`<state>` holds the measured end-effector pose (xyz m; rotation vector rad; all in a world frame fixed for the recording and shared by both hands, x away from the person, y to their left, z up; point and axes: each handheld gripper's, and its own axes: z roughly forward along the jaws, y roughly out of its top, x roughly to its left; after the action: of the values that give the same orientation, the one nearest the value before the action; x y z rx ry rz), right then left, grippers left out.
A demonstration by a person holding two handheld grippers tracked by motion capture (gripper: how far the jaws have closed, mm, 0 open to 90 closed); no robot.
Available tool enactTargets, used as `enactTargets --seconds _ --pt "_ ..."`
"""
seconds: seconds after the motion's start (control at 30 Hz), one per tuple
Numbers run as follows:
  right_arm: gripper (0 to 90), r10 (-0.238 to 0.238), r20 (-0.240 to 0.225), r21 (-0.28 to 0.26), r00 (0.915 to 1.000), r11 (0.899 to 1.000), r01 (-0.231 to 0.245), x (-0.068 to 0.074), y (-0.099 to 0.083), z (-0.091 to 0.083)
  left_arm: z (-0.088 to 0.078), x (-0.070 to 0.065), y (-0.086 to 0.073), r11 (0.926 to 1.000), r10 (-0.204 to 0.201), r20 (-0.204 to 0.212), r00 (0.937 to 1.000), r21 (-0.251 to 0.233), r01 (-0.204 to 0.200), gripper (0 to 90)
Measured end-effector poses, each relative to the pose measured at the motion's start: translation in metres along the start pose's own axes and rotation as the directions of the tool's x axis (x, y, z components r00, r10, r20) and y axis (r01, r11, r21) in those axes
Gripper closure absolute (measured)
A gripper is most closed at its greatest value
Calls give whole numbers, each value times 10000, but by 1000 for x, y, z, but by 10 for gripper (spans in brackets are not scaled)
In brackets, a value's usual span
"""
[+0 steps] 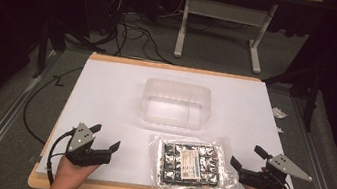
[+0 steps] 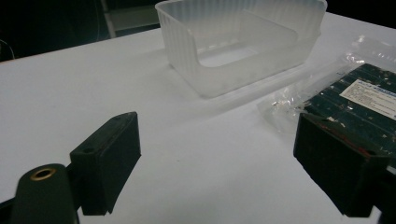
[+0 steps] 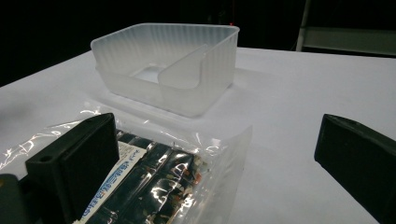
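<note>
While both grippers wait with fingers apart at the desk's (image 1: 109,73) near edge, left gripper (image 1: 105,136) and right gripper (image 1: 245,156) flank the bagged snack pack (image 1: 191,164); its slick, loose wrapper could slip, missing the translucent bin (image 1: 176,103) mid-desk.

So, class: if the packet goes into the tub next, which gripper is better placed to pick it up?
Probably the right gripper: open, beside the packet, one jaw already over its edge in its own view. The left gripper is open too but farther off. The tub stands empty behind.
</note>
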<state>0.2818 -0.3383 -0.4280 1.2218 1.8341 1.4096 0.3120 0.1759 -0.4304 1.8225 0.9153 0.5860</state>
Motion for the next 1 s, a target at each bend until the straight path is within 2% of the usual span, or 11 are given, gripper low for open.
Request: enactTargets --seconds 0.1,0.17,0.47,0.6,0.7,0.8,0.83,0.87,0.9,0.97,1.0 --pt "0 210 -12 -36 9998 9998 -210 -2 -1 -3 0 -2 0 10000 29 -2 10000 -38 -29 148" --pt "0 384 -16 -32 9993 9993 -384 -4 -2 -6 2 -3 0 9999 119 27 9999 104 -119 149" --pt "0 317 65 31 9995 9995 -317 -3 -3 -7 2 -3 -2 9997 29 85 10000 247 -31 167" --pt "0 368 93 71 9993 9993 -369 -4 -4 -9 3 -5 -2 9995 5 143 9999 317 -9 209" --pt "6 497 86 89 9987 9987 -498 -4 -6 -13 4 -6 -2 9991 104 243 9996 406 -114 326" --pt "33 622 60 332 9980 9975 -624 -3 -10 -17 9 -14 -3 9981 36 846 9964 616 -88 533" --pt "33 622 60 332 9980 9975 -624 -3 -10 -17 9 -14 -3 9981 36 846 9964 616 -88 594" --pt "59 847 -46 593 9964 9947 -843 -2 -14 -19 12 -17 -3 9974 46 908 9959 714 -112 658" --pt "59 847 -46 593 9964 9947 -843 -2 -14 -19 15 -22 -3 9966 135 1011 9948 798 -217 658" --pt "89 945 -114 886 9955 9917 -932 -2 -19 -19 22 -30 -4 9930 430 1067 9934 1052 -542 779" --pt "127 1093 -98 1050 9940 9886 -1077 -1 -23 -20 27 -34 -4 9914 457 1136 9925 1165 -590 869"
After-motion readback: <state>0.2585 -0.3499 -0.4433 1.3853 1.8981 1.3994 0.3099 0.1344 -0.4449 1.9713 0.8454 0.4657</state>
